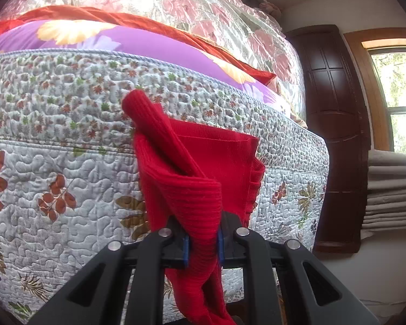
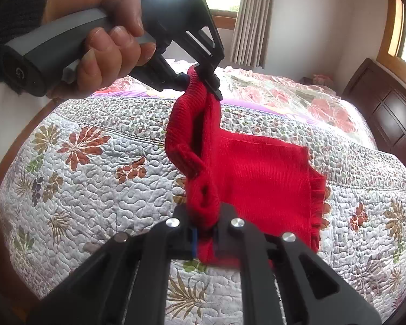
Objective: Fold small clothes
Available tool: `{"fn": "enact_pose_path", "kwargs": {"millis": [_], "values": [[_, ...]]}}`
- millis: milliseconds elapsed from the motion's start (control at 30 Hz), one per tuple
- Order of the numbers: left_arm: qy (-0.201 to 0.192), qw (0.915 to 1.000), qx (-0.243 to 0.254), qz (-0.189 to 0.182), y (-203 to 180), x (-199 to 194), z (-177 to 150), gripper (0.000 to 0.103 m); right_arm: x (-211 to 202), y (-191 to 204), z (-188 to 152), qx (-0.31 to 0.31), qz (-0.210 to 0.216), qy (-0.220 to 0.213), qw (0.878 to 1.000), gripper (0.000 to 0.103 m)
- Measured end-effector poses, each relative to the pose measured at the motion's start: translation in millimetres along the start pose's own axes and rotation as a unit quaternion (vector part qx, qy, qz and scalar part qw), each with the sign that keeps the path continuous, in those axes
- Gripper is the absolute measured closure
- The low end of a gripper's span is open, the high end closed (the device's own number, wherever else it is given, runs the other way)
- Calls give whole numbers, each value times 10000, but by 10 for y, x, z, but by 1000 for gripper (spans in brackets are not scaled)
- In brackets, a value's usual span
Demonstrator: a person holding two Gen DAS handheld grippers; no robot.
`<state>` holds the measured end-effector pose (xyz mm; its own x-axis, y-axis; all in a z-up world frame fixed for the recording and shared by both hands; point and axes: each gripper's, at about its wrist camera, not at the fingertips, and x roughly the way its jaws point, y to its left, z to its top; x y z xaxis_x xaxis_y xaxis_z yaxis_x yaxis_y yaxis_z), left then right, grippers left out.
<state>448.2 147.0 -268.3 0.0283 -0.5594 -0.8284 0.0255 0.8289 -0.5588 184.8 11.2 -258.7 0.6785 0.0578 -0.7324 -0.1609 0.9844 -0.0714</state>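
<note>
I count two grippers, both clamped on one red knit garment: my right gripper nearest, my left gripper beyond. The garment hangs ribbed and crumpled above the quilted bedspread.

1. The quilted bed lay bare to the left and near side, free for a pass.
2. The red knit garment hung between both tongs, blocking the middle.
3. The left tongs and the hand holding them filled the upper left.
4. Folded covers rose at the far side.
5. A dark wooden headboard closed the far right.
</note>
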Motion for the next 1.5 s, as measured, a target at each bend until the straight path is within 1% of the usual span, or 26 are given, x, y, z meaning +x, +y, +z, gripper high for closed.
{"fn": "enact_pose_path", "kwargs": {"millis": [200,467,767,967,1067,1200,1333,1500], "values": [[134,9994,250,215,-376,237,15,89,-63,-295,-107,478,74,-70,9988,97],[319,9969,467,543,-735,673,34,89,-15,-704,-296,1082,66,31,9941,97],[359,9907,738,1089,-1107,1126,17,89,86,-1096,-518,1478,65,186,9888,97],[394,9859,804,1412,-1261,1451,5,89,202,-1365,-692,1792,192,352,9830,97],[345,9807,967,1661,-1355,1608,-16,89,274,-1508,-780,1939,271,442,9797,97],[321,9768,980,1877,-1413,1809,-29,89,391,-1666,-886,2050,366,570,9764,97],[216,9750,1010,1969,-1505,1936,-57,90,441,-1793,-976,2131,433,624,9741,97],[-31,9751,1065,1945,-1653,1921,-143,90,420,-1947,-1031,2239,493,608,9715,97]]}}
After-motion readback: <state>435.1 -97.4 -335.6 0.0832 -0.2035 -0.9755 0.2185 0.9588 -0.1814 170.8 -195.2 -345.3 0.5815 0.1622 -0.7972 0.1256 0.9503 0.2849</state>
